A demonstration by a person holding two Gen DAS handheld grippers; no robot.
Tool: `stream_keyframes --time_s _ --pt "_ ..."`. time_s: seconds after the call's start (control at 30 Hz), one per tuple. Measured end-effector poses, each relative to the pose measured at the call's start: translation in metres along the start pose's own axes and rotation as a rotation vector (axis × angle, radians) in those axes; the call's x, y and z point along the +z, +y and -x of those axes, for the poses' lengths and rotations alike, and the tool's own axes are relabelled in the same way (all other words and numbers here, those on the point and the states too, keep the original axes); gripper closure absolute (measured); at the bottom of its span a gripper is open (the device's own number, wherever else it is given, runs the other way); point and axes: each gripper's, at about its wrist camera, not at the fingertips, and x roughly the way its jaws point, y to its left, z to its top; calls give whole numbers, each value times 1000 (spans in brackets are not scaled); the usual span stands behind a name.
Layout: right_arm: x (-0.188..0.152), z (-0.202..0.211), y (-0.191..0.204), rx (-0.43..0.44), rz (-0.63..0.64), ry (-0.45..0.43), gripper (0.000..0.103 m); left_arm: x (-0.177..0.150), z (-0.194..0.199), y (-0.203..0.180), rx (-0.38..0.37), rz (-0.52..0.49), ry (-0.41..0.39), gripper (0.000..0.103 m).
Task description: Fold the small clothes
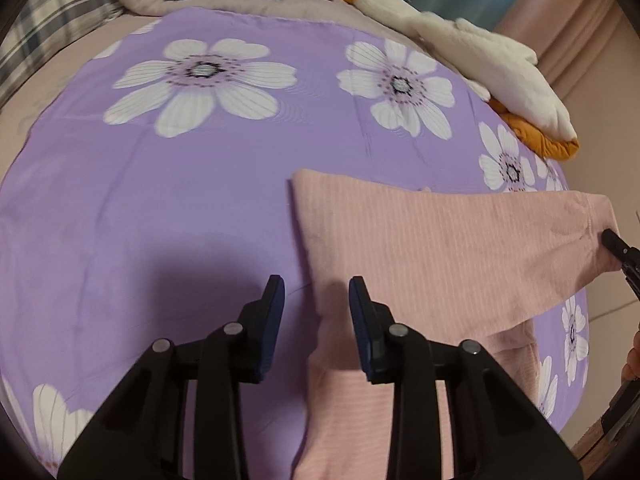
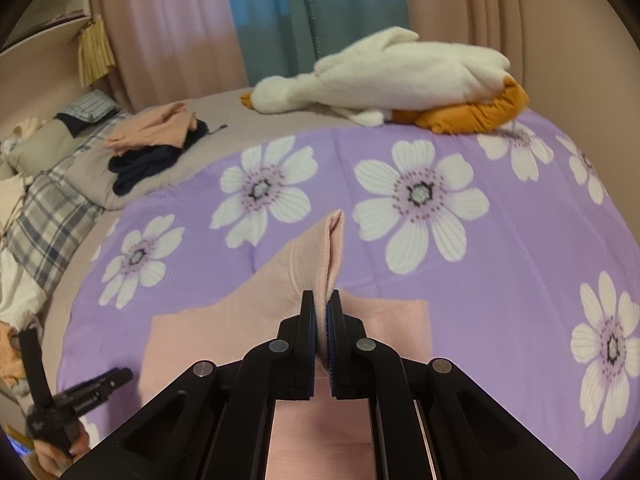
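Right gripper (image 2: 321,312) clamped on a raised fold of the pink ribbed garment (image 1: 420,240), which lies on the purple floral sheet (image 1: 160,200). Left gripper (image 1: 316,300) jaws apart, apparently gripping nothing, over the garment's left edge.

Purple flowered sheet (image 2: 500,280) covers the bed; white plush goose (image 2: 384,76) at far edge, plaid pillow (image 2: 44,216) left, curtains (image 2: 280,12) behind.

Purple floral bedsheet (image 2: 500,280), beige curtains (image 2: 168,40), blue-green curtain (image 2: 280,20)
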Motion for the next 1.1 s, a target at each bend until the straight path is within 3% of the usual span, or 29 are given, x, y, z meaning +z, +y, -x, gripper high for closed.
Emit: stream_keyframes --time_s 0.37,1.1 --pt "-15 -15 -23 -32 -48 51 97 -9 -45 -10 46 -66 123 68" --pt "-44 -50 -50 -109 -85 149 97 -12 -57 -8 33 -55 142 66"
